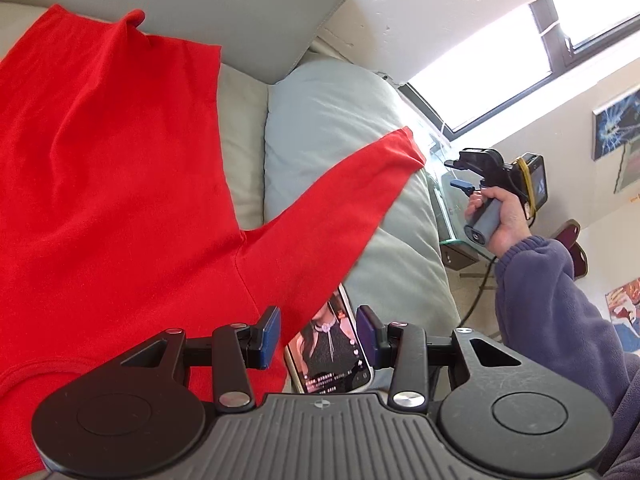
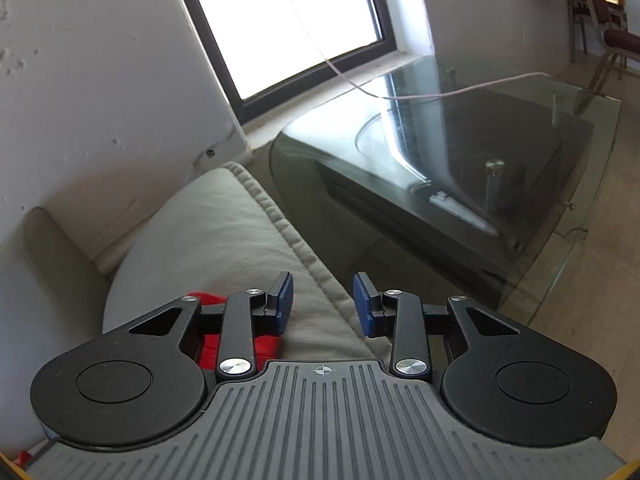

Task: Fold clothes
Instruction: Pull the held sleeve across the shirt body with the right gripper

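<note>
A red shirt [image 1: 112, 168] lies spread over the pale sofa seat, one sleeve [image 1: 340, 208] stretched out onto the sofa arm cushion [image 1: 328, 120]. My left gripper [image 1: 318, 336] hovers open above the shirt's near edge, nothing between its blue pads. My right gripper [image 1: 464, 174], held in a hand with a purple sleeve, appears in the left wrist view past the sleeve's end. In its own view the right gripper [image 2: 322, 304] stands open over the sofa arm cushion [image 2: 224, 232], with a bit of red cloth [image 2: 208, 300] under its left finger.
A phone [image 1: 332, 352] with a lit screen lies on the sofa under the left gripper, partly covered by the sleeve. A glass side table [image 2: 460, 152] with a cable on it stands beside the sofa arm. Window and white wall behind; chairs at far right.
</note>
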A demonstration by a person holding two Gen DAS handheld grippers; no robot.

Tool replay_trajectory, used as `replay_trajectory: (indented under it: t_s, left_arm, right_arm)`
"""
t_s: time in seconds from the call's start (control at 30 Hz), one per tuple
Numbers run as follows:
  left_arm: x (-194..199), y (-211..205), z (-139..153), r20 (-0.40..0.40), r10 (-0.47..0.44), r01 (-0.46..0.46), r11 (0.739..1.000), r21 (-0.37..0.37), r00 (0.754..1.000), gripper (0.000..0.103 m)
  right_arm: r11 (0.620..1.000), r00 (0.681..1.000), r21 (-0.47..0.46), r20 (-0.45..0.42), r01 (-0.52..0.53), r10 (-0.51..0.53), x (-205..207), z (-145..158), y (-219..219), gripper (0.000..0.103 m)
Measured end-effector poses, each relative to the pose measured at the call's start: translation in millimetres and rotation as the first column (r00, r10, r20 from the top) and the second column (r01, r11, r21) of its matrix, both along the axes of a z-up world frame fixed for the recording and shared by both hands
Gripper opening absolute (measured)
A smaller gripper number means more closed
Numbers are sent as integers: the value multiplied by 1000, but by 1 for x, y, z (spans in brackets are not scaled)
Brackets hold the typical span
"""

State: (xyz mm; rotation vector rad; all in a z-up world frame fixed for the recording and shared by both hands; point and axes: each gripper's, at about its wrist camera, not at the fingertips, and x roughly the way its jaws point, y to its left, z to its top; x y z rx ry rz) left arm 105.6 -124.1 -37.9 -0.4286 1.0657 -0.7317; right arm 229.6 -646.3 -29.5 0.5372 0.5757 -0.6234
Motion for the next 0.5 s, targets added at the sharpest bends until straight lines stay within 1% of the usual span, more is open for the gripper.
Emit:
replay_trajectory:
  t_s: [0.03,0.07,0.13,0.17,0.23,0.3,0.37,0.4,0.43,0.47,0.5]
  left_arm:
    - [-5,7,4,26,-6,5,1000,28,1000,40]
    - [-9,14,9,54,-11,8,998,57,998,40]
    - [-19,31,14,88,-17,7,993,114,996,41]
    - [-24,39,14,93,-17,4,991,134,996,42]
    - [-36,54,11,96,-17,1,986,166,995,42]
    - [-50,58,4,110,-65,43,981,187,992,42]
    - [-62,57,-5,119,-129,101,972,214,985,42]
    - [-68,51,-10,125,-165,132,963,233,978,42]
    - [-75,40,-15,163,-212,160,946,283,963,41]
    - [-83,28,-20,210,-266,184,921,343,941,41]
    - [-91,16,-24,251,-321,203,892,403,913,39]
  right_arm:
    - [1000,1000,1,-10,-10,10,-9,4,3,41]
    - [999,999,1,-13,-36,36,-20,10,10,46]
    - [996,996,12,-4,-94,94,-44,21,28,51]
    - [992,992,18,1,-123,123,-57,26,38,53]
    - [982,984,63,19,-178,177,-80,26,54,55]
    - [969,975,113,38,-221,218,-102,22,69,55]
    - [958,971,161,50,-237,232,-120,11,79,55]
    - [954,971,182,49,-239,234,-127,4,83,55]
    - [949,971,203,48,-240,235,-134,-3,87,55]
    - [944,971,224,48,-241,236,-141,-10,90,55]
    - [941,972,246,38,-233,231,-145,-18,92,55]
